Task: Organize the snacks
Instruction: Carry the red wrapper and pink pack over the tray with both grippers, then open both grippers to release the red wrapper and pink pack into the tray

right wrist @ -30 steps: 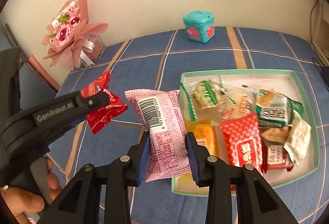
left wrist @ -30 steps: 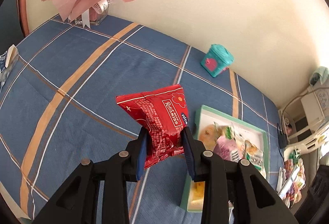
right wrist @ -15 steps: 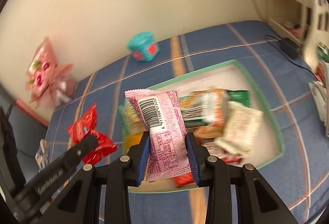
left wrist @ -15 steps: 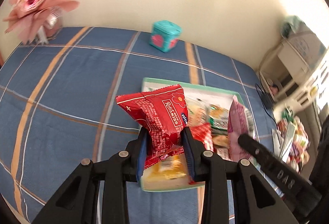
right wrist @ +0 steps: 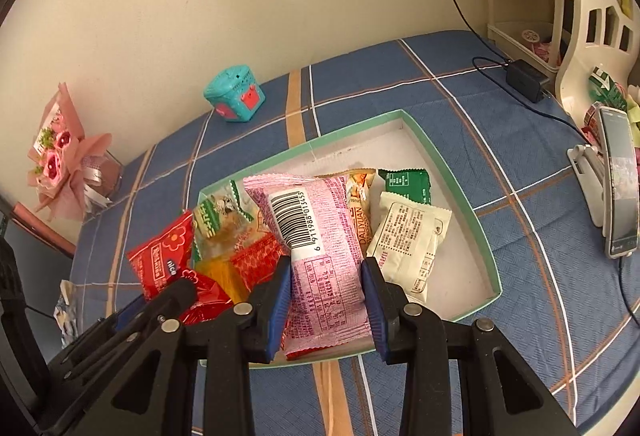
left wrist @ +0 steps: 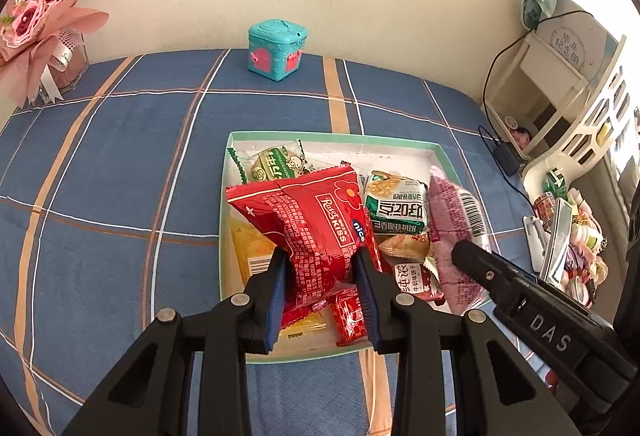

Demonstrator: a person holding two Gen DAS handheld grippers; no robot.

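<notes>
My left gripper (left wrist: 322, 278) is shut on a red snack packet (left wrist: 308, 224) and holds it above the left part of a shallow green-rimmed tray (left wrist: 332, 137). My right gripper (right wrist: 326, 286) is shut on a pink snack packet (right wrist: 316, 248) with a barcode and holds it above the front middle of the same tray (right wrist: 452, 180). The tray holds several packets, among them a green one (left wrist: 398, 210) and a cream one (right wrist: 408, 240). The red packet (right wrist: 168, 264) also shows in the right wrist view, and the pink one (left wrist: 456, 232) in the left wrist view.
The tray sits on a blue plaid tablecloth (left wrist: 120, 164). A teal toy box (left wrist: 277, 48) stands near the wall. A pink flower bouquet (left wrist: 36, 24) is at the far left. A white shelf (left wrist: 560, 84), a phone on a stand (right wrist: 618, 192) and a black charger (right wrist: 524, 74) are at the right.
Both grippers have swung from the open tablecloth at the left to over the tray, each still holding its packet. The views now look down into the tray.
</notes>
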